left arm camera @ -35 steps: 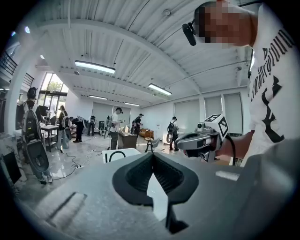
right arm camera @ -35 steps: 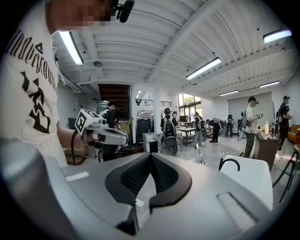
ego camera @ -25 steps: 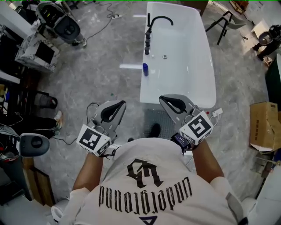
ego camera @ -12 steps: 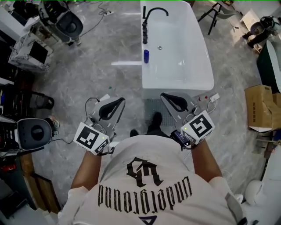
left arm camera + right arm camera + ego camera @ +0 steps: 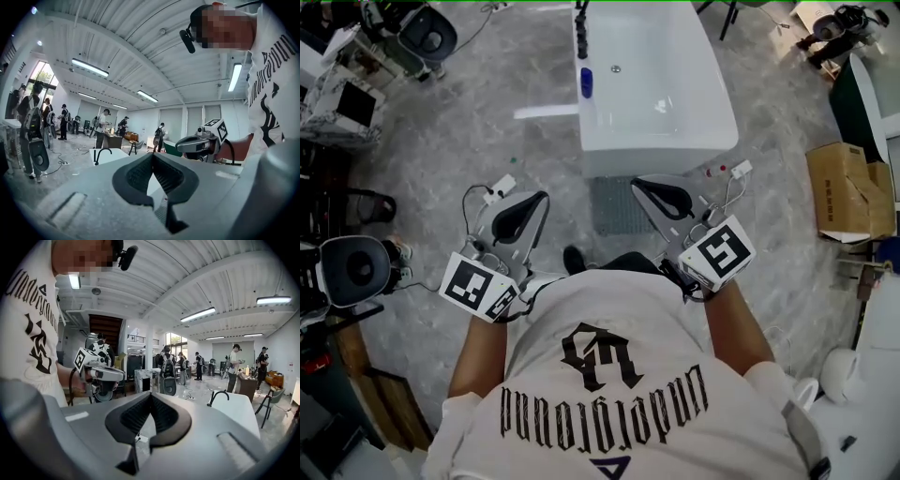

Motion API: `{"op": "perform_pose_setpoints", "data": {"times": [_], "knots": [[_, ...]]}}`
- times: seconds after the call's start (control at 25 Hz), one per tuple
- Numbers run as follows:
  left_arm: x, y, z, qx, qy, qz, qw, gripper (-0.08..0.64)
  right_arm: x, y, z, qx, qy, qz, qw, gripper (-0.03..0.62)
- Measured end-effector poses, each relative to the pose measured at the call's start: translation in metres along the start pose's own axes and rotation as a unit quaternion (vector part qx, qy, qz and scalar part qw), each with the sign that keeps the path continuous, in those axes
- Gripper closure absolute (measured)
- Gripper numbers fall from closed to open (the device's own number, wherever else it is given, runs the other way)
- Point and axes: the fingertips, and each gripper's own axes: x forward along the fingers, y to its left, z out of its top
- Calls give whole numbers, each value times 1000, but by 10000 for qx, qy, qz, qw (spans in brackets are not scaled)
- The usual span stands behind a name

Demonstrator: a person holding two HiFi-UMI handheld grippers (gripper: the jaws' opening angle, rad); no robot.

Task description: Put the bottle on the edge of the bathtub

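Note:
A small blue bottle (image 5: 587,82) stands upright on the left rim of the white bathtub (image 5: 712,112), just this side of the black faucet (image 5: 580,23). Both grippers are held low in front of the person's chest, well short of the tub. My left gripper (image 5: 541,198) is shut and empty, and its pads meet at the tips in the left gripper view (image 5: 152,155). My right gripper (image 5: 638,184) is also shut with nothing in it, its tips touching in the right gripper view (image 5: 150,394). The bottle cannot be made out in either gripper view.
A grey mat (image 5: 617,208) lies on the floor before the tub's near end. A cardboard box (image 5: 848,192) sits at the right. Equipment and a round black device (image 5: 354,270) stand at the left, with cables and a white plug (image 5: 501,186) on the floor. People stand in the background (image 5: 63,122).
The tub with the bottle has slid up and left in the head view, so it lies farther from me. Both grippers stay shut and empty, drifting slightly left.

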Motion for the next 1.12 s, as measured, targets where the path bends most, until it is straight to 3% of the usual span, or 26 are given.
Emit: {"op": "perform_pose_setpoints", "data": {"times": [0.24, 0.48, 0.76, 1.12], "knots": [[18, -57, -2, 106, 63, 125, 9998, 552, -32, 11, 0, -16, -136, 419, 9990, 591], [48, -127, -16, 87, 130, 77, 9998, 552, -89, 17, -25, -15, -80, 741, 9972, 591], [71, -194, -22, 107, 34, 197, 9997, 552, -165, 13, -47, 22, -143, 733, 9972, 591], [87, -231, -24, 122, 47, 376, 9992, 552, -211, 4, -55, 77, -253, 792, 9965, 591]]}}
